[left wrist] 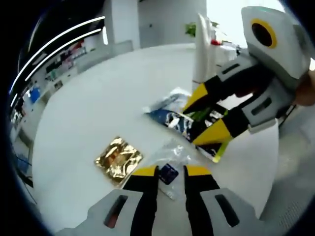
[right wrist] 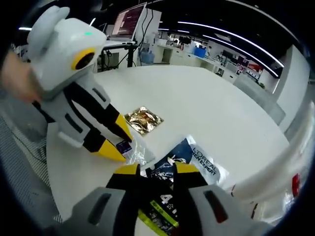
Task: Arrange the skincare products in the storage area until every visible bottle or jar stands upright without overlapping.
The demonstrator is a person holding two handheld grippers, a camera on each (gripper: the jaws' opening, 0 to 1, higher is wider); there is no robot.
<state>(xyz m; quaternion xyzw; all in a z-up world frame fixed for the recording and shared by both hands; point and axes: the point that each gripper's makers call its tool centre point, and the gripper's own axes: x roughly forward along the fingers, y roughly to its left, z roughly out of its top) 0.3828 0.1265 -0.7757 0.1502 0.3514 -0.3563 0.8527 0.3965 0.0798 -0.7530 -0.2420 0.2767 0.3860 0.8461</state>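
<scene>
Lying flat near the counter point(left wrist: 88, 108) edge: dark blue sachet point(right wrist: 184, 152), gold foil sachet point(left wrist: 118, 160) beside it, small clear packet point(left wrist: 170, 173) between; left gripper point(left wrist: 171, 171) closing on the clear packet; right gripper point(right wrist: 156, 168) straddling the dark blue sachet, grip impossible to tell.

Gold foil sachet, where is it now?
The gold foil sachet lies flat on the white table, beside the left tool, apart from the dark blue pack.

Gold foil sachet point(left wrist: 118, 159); dark blue pouch point(right wrist: 184, 156), white lettering; white table point(left wrist: 98, 108); yellow-tipped black tongs point(left wrist: 171, 171)
</scene>
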